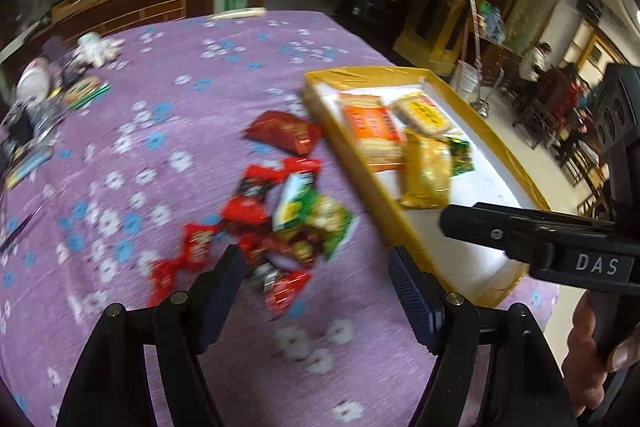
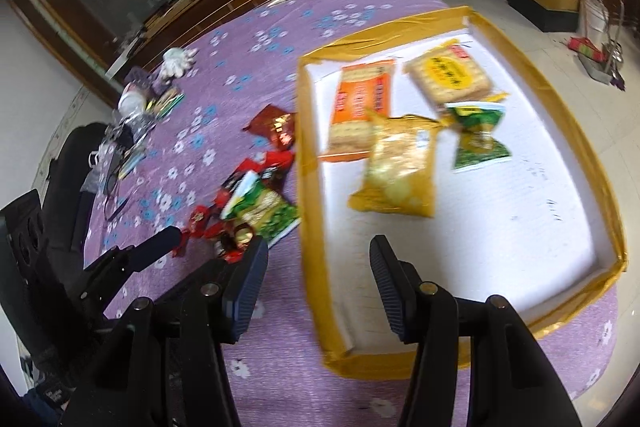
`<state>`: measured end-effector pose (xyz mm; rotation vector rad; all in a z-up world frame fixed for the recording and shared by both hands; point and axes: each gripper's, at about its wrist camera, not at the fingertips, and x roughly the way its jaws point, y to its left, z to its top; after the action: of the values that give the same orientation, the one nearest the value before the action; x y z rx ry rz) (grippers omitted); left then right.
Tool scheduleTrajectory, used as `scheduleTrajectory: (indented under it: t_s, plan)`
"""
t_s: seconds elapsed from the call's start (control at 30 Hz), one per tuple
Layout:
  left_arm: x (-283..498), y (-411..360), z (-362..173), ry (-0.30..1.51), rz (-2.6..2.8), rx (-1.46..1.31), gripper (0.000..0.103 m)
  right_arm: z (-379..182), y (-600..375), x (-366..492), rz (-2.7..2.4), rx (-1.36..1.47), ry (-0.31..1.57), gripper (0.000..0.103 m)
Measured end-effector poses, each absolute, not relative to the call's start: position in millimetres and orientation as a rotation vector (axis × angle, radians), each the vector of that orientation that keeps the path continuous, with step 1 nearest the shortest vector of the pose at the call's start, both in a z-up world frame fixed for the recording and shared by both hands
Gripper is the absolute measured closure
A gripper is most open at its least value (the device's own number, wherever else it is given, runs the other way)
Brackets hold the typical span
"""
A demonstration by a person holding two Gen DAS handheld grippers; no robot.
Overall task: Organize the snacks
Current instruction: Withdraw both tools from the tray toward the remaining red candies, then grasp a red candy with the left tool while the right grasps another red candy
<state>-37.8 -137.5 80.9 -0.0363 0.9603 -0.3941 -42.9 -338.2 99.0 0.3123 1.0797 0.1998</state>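
The left tool (image 1: pixel 316 291) is right up close, with its two fingers spread wide and nothing between them. Just past its tips lies the pile of snacks (image 1: pixel 276 223), red wrappers and one green packet (image 1: pixel 316 215), on the purple flowered surface (image 1: pixel 168 131). The pile sits near the middle of the surface, just beside the left wall of the yellow tray (image 1: pixel 348 155). A dark red packet (image 1: pixel 284 133) lies a little farther off, almost touching that same wall.

The right tool (image 2: pixel 316 279) is spread wide too and holds nothing. It hangs over the tray's near left corner, one finger over the cloth and one over the white tray floor. Inside the tray, toward its far end, lie an orange cracker pack (image 2: pixel 358 107), a round-label cracker pack (image 2: pixel 448 75), a gold bag (image 2: pixel 400 167) and a small green packet (image 2: pixel 476 137).

The left tool looks nearer to the pile, which lies straight ahead of it. I think it should grab next. The tray waits to its right, so a picked snack needs only a short trip sideways over the wall. The pictures are blurry, so the small wrappers are hard to tell apart.
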Motion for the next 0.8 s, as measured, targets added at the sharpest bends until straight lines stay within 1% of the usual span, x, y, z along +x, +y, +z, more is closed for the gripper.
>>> scheduleTrajectory:
  t_s: [0.33,0.4,0.5,0.57,0.63,0.7,0.8]
  plan:
    - [-40,-49,53,1.011,-0.212,-0.151,0.026,98,-321,-46,0.235,0.271,1.091,0.051]
    - [-37,-39,46,1.021,-0.186,-0.172,0.028,97,-322,-47,0.234,0.272,1.096,0.051]
    - [-32,-40,44,1.015,-0.187,-0.152,0.034,97,-323,-47,0.234,0.268,1.1,0.051]
    - [-26,-45,40,1.022,-0.183,-0.121,0.043,97,-323,-49,0.239,0.26,1.101,0.051]
    - [-18,-51,33,1.049,-0.18,-0.094,0.048,97,-323,-50,0.243,0.254,1.101,0.051]
    - [-12,-53,28,1.058,-0.172,-0.084,0.049,98,-324,-51,0.246,0.248,1.099,0.051]
    - [-5,-53,22,1.054,-0.155,-0.069,0.061,99,-326,-52,0.25,0.246,1.092,0.051]
